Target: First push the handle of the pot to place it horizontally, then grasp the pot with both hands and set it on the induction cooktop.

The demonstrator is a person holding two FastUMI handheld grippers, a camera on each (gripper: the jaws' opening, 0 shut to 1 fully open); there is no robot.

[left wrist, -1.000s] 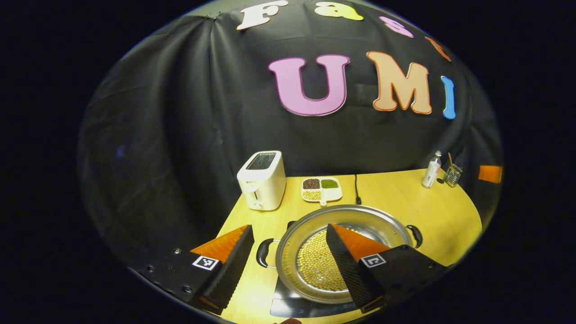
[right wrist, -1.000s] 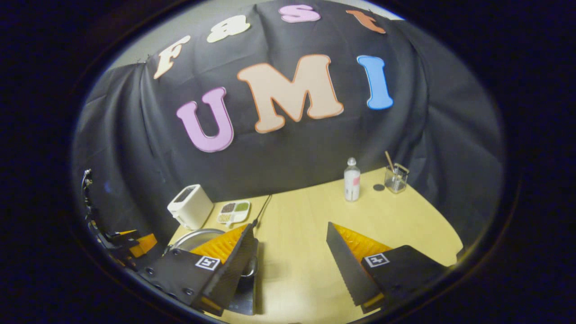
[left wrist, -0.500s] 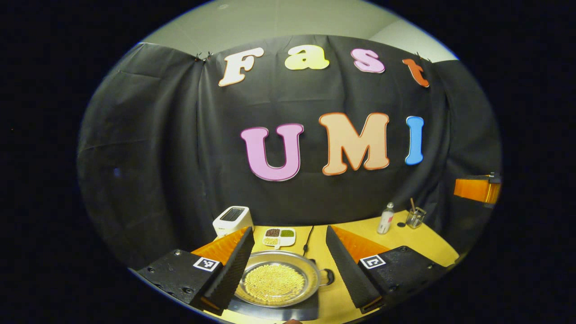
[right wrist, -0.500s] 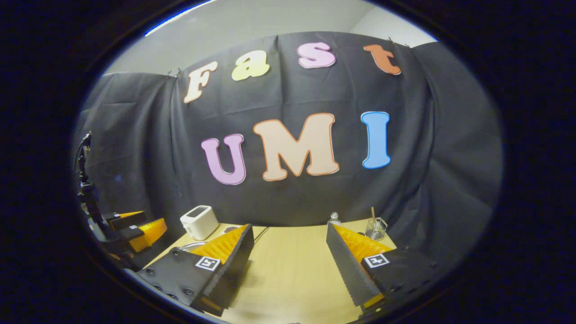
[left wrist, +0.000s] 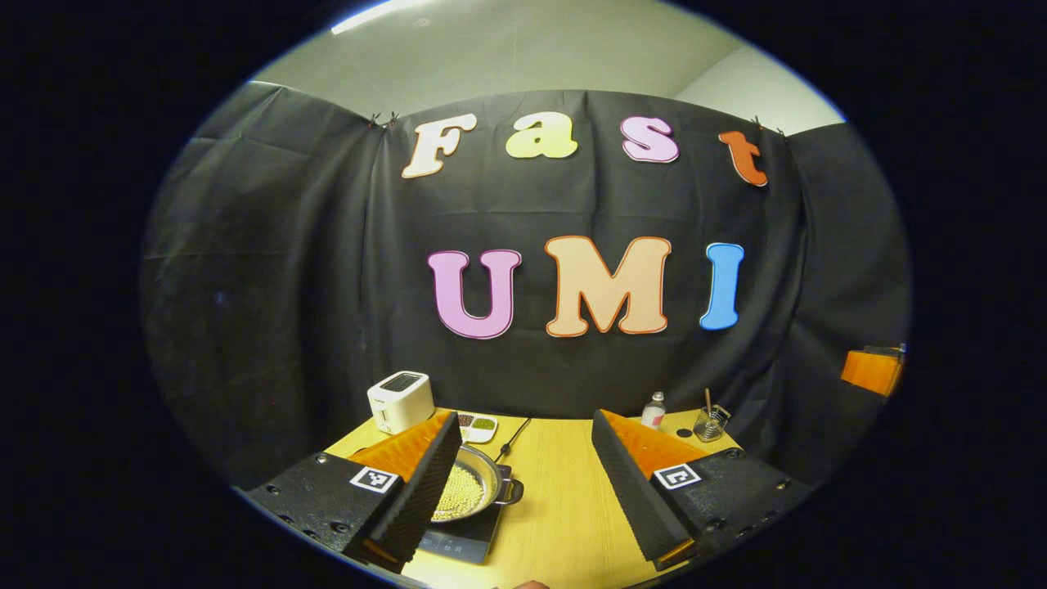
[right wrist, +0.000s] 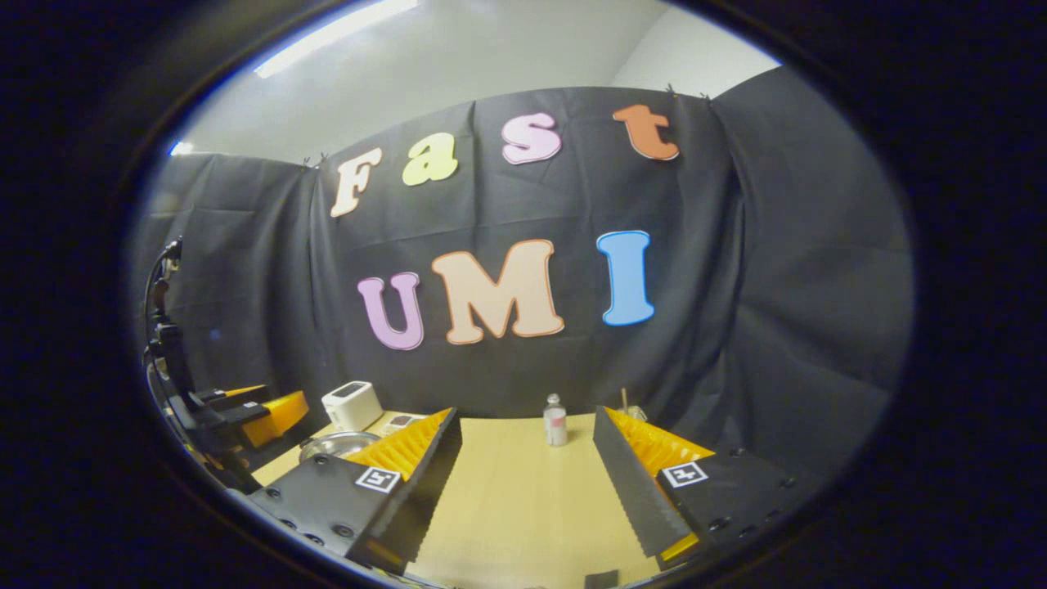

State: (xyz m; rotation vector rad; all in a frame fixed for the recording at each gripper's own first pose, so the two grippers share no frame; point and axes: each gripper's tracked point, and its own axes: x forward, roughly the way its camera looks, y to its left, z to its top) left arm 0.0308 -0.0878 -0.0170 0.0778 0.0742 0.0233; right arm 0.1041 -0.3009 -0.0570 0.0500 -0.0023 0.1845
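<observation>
The steel pot [left wrist: 470,489], with yellow beans inside, sits on the black induction cooktop [left wrist: 458,541]. Its black side handle [left wrist: 513,491] points right. My left gripper [left wrist: 523,483] is open and empty, drawn back from the pot, and its left finger hides part of the pot. In the right gripper view the pot [right wrist: 334,446] shows low at the left, behind my open right gripper's [right wrist: 527,483] left finger. The left gripper [right wrist: 245,405] hangs farther off at the left edge there.
A white toaster [left wrist: 401,401] and a divided bean dish [left wrist: 477,425] stand at the back of the wooden table [left wrist: 564,499]. A cable [left wrist: 511,438] runs to the cooktop. A small bottle [left wrist: 653,409] and a glass cup [left wrist: 710,423] stand at the back right.
Both grippers have pulled back and up from the pot, which now looks smaller and farther off. The pot stays on the cooktop. Both stay open.
</observation>
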